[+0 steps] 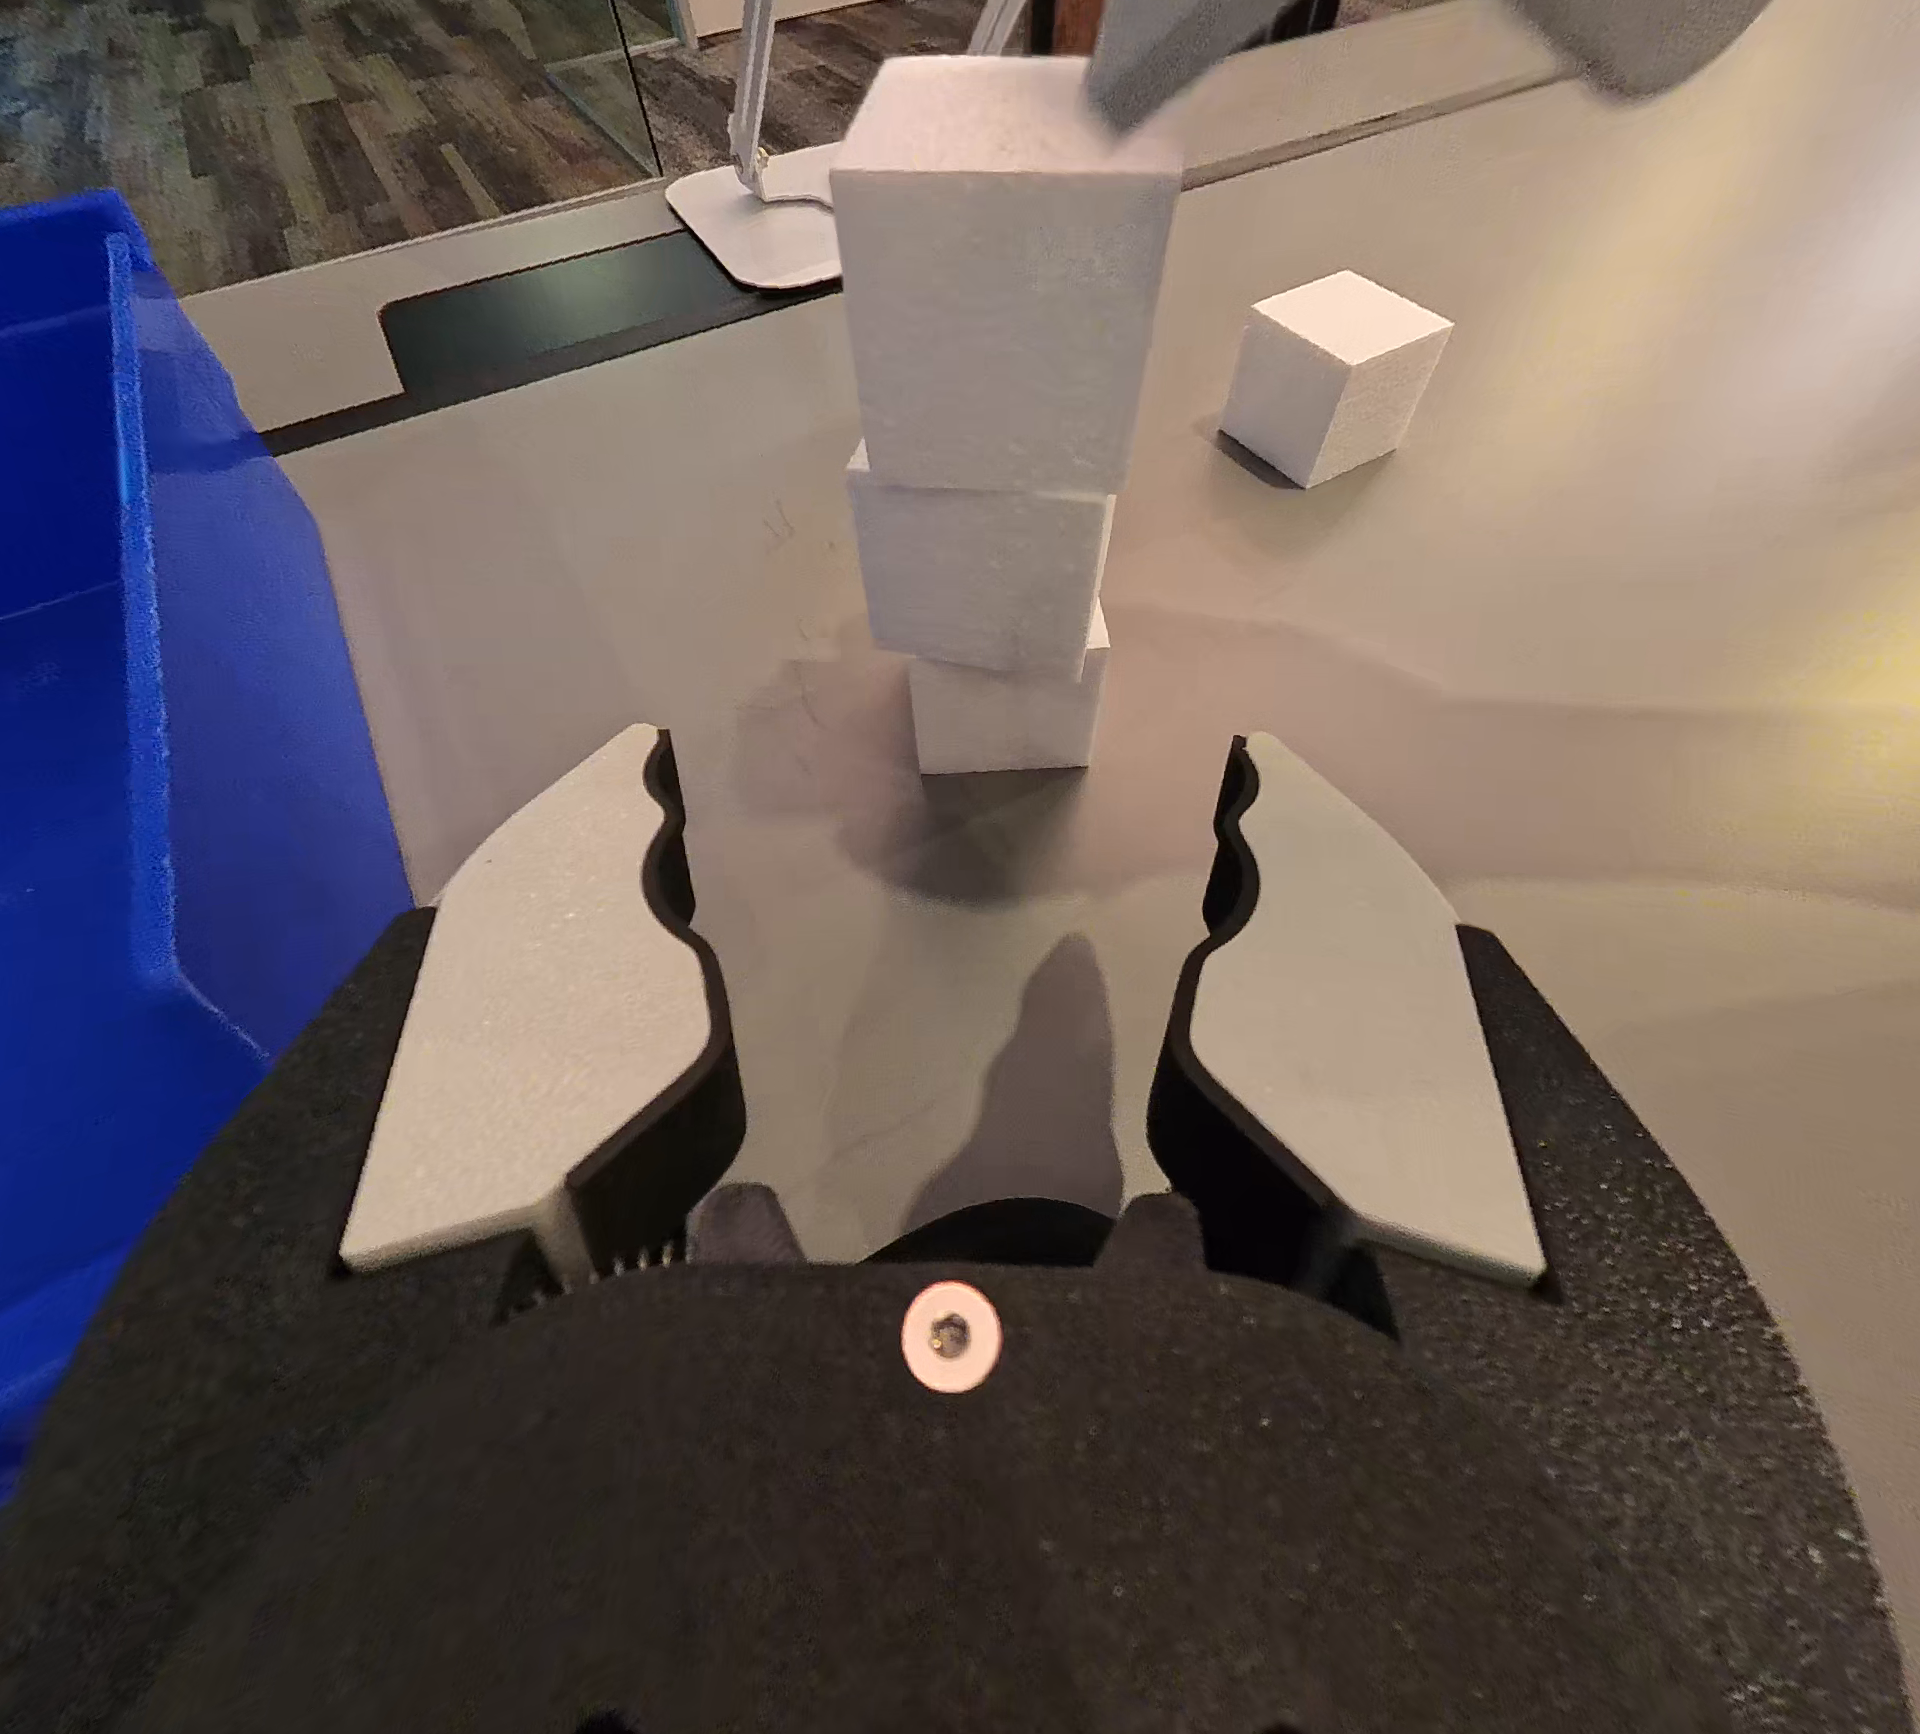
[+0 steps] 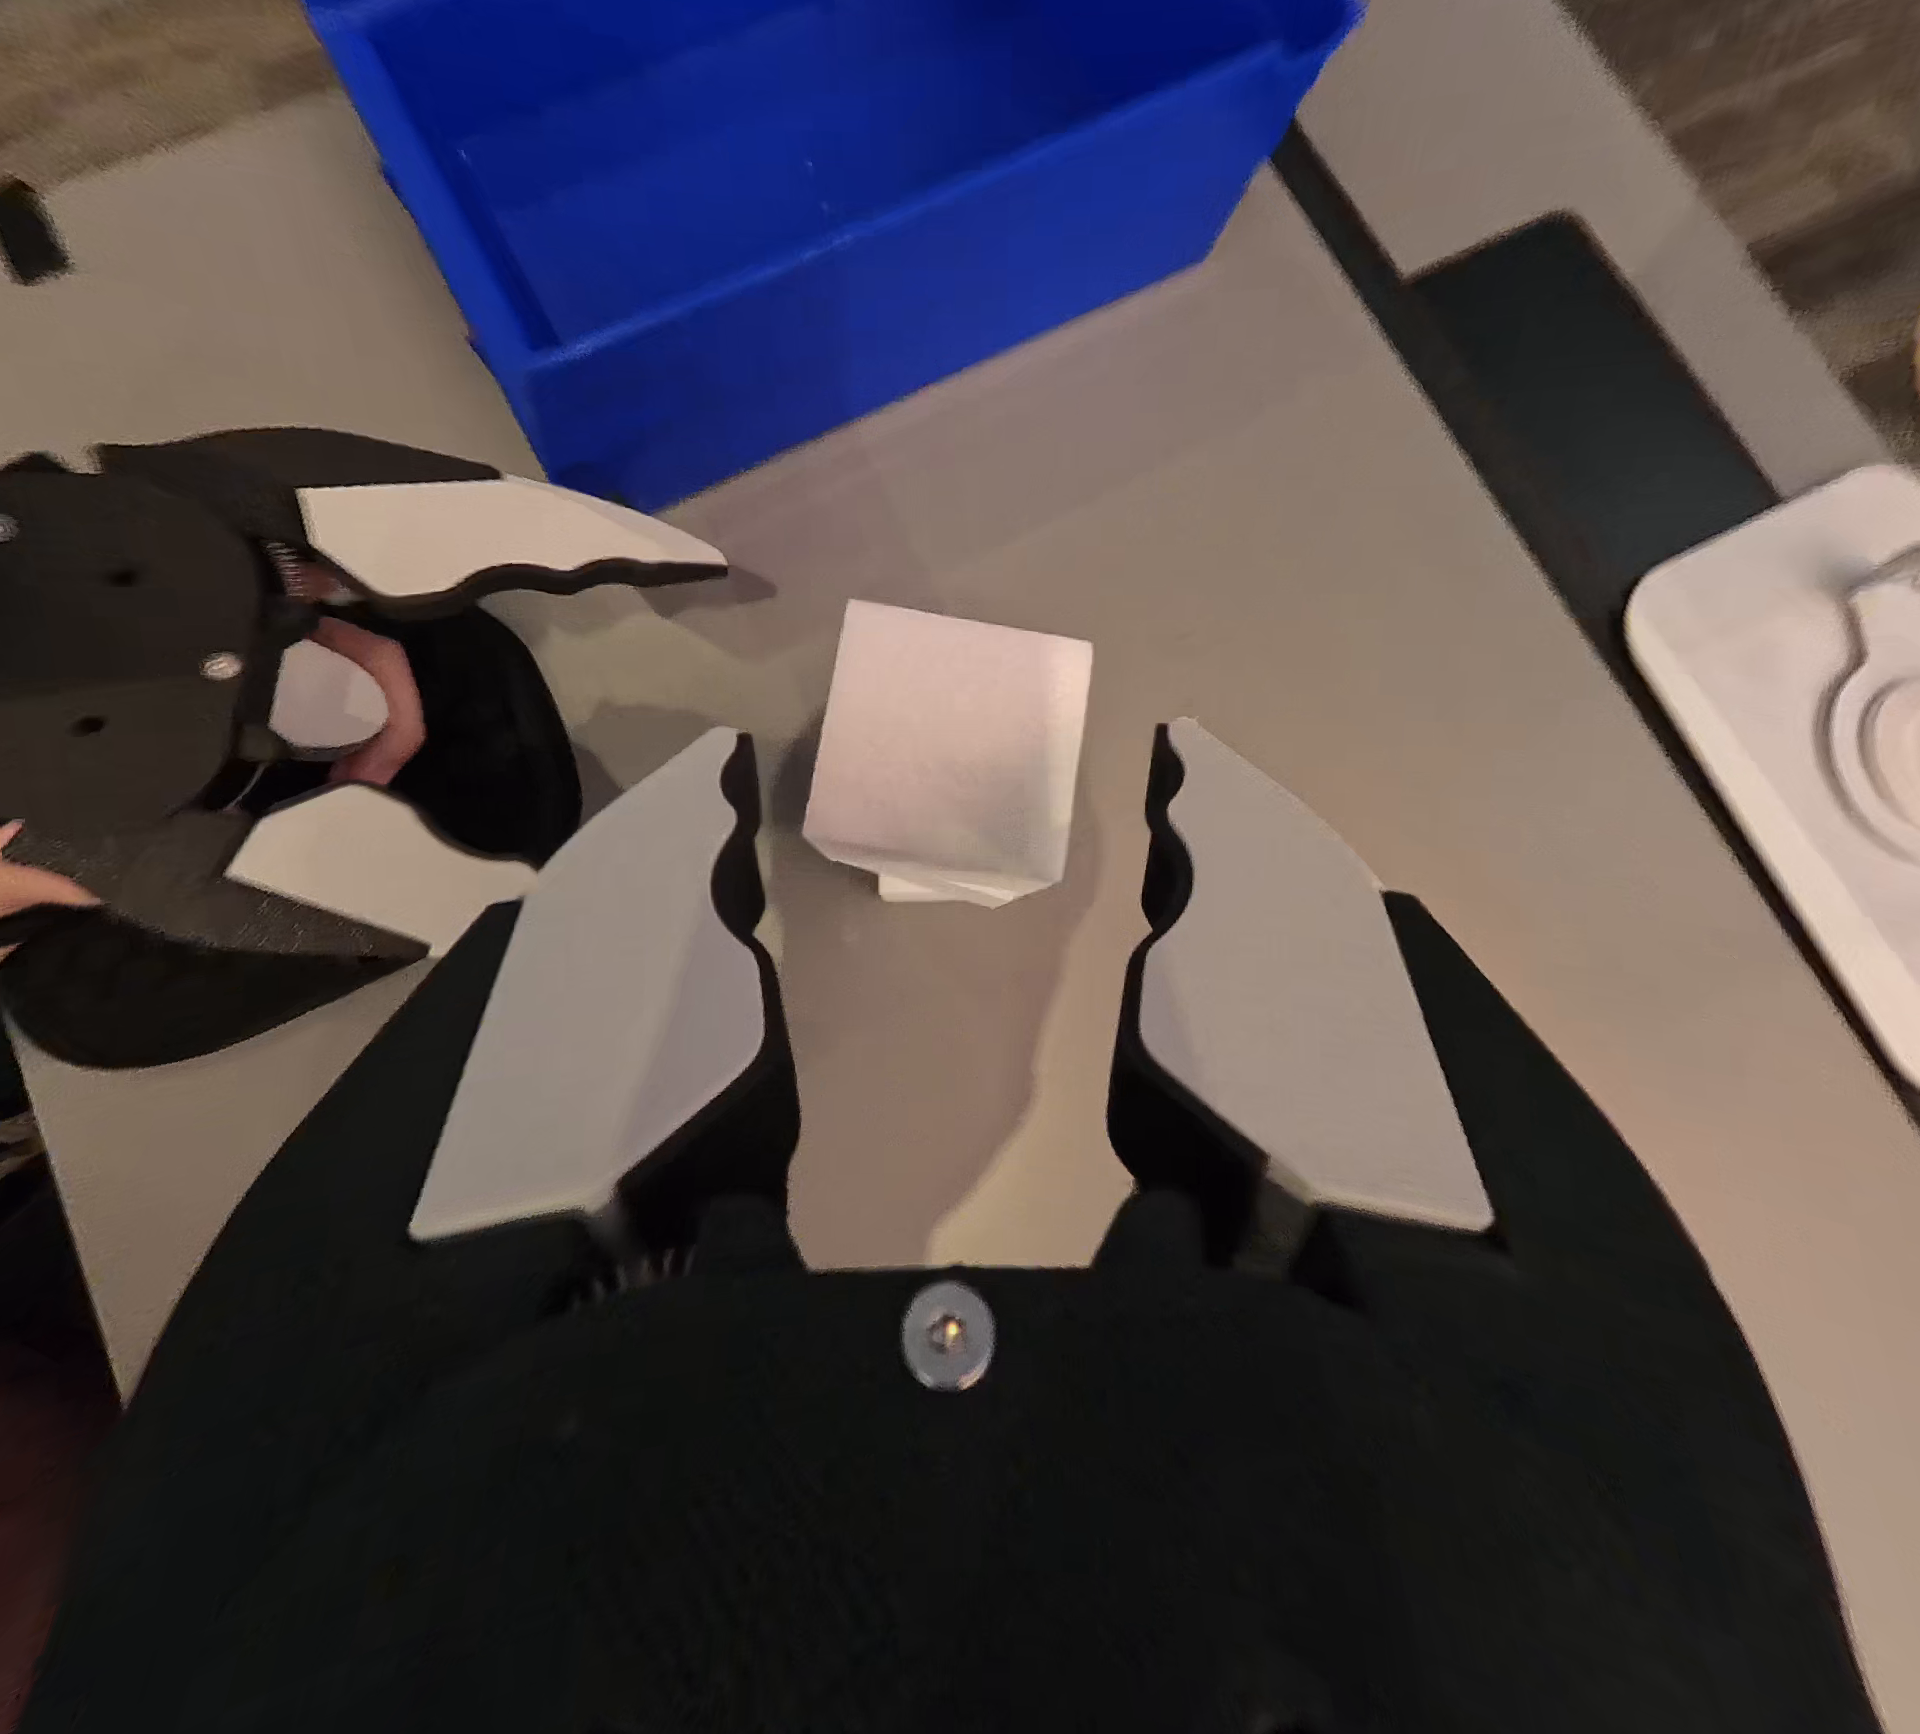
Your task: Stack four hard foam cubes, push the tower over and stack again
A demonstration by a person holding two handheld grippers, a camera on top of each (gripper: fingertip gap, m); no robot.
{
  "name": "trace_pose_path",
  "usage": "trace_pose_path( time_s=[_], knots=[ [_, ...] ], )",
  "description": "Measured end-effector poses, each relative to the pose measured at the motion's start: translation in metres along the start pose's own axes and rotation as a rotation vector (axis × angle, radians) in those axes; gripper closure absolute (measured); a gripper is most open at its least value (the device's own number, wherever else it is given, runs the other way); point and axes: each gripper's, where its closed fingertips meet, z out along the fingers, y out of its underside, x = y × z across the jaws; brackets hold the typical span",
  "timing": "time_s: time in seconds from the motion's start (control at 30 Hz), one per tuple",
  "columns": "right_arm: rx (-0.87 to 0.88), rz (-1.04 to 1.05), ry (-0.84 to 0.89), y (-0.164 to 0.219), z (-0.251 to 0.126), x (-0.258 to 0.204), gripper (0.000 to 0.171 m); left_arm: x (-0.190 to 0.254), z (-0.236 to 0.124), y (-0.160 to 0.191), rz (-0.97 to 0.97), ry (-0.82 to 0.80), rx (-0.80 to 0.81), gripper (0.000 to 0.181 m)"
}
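Left wrist view: a tower of three white hard foam cubes (image 1: pixel 997 437) stands on the grey worktop (image 1: pixel 1558 749), slightly crooked. The left gripper (image 1: pixel 948 770) hangs just short of the tower, fingers spread wide and empty. A fourth white foam cube (image 1: pixel 1335 375) sits right of the tower. A blue plastic bin (image 1: pixel 125 645) lies left.

Right wrist view: the right gripper (image 2: pixel 954 754) hovers above the tower (image 2: pixel 951 744), fingers wide apart, gripping nothing. The bin (image 2: pixel 831 126) lies beyond the tower.
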Motion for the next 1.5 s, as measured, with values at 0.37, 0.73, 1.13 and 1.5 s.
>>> trace_pose_path(
  time_s=[0.37, 0.73, 1.13, 1.5],
  knots=[
    [0.160, -0.301, -0.161, 0.116, -0.041, 0.105, 0.102, 0.007, 0.001, 0.001, -0.006, 0.035, -0.003, 0.083],
    [0.040, -0.204, -0.217, 0.200, 0.008, 0.128, 0.110, 0.005, 0.004, 0.005, -0.026, 0.038, -0.025, 0.083],
    [0.212, -0.038, -0.074, 0.018, -0.062, 0.045, 0.111, 0.004, 0.004, 0.005, -0.035, 0.030, -0.021, 0.084],
    [0.077, 0.100, 0.030, -0.013, -0.024, 0.009, 0.111, 0.003, 0.005, 0.006, -0.040, 0.029, -0.026, 0.085]
  ],
)
